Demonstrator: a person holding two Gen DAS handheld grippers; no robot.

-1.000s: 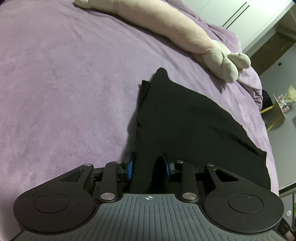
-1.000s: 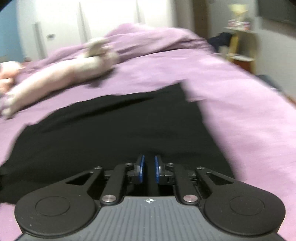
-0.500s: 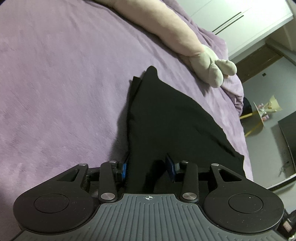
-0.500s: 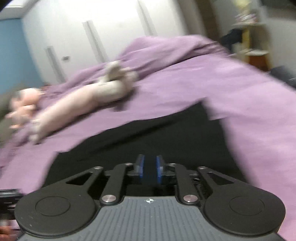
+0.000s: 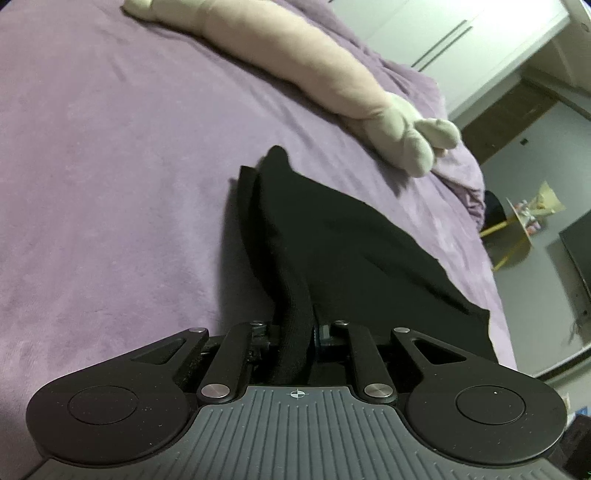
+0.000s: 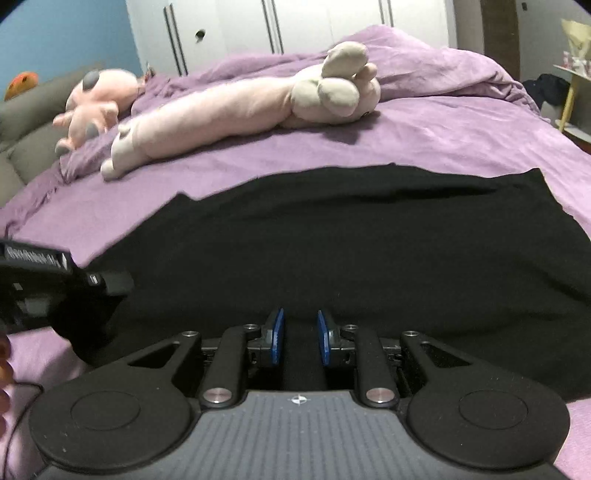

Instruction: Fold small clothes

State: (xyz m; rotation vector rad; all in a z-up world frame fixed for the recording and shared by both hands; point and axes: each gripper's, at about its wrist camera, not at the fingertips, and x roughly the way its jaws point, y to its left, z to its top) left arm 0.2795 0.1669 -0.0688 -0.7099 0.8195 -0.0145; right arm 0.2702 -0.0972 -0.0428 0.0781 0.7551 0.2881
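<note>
**Black garment on the bed, left tool clamped on its edge**

A bed [image 5: 110, 155] covered by a purple plush blanket fills most of both views. On it, toward the near side, lies the black garment [image 6: 369, 240], spread wide and mostly flat in the right wrist view, its far edge running roughly straight across the blanket.

Beyond the garment, farther up the bed, a long pale pink plush toy [image 6: 221, 107] lies stretched out, one end nearer the garment's far right part, apart from the cloth. A second, smaller pink plush toy [image 6: 96, 99] sits at the far left. White wardrobe doors [image 6: 295, 26] stand behind the bed.

The left tool [image 5: 295, 332] has just been closing and now pinches a raised fold of the garment's edge; the thick black hem runs up between its fingers, lifted off the blanket. In the right wrist view this tool shows at the near left.

The right tool [image 6: 297, 336] has its blue pads [image 6: 277, 334] slightly parted over the garment; black cloth is seen in the gap, but the pads do not press on it.
</note>
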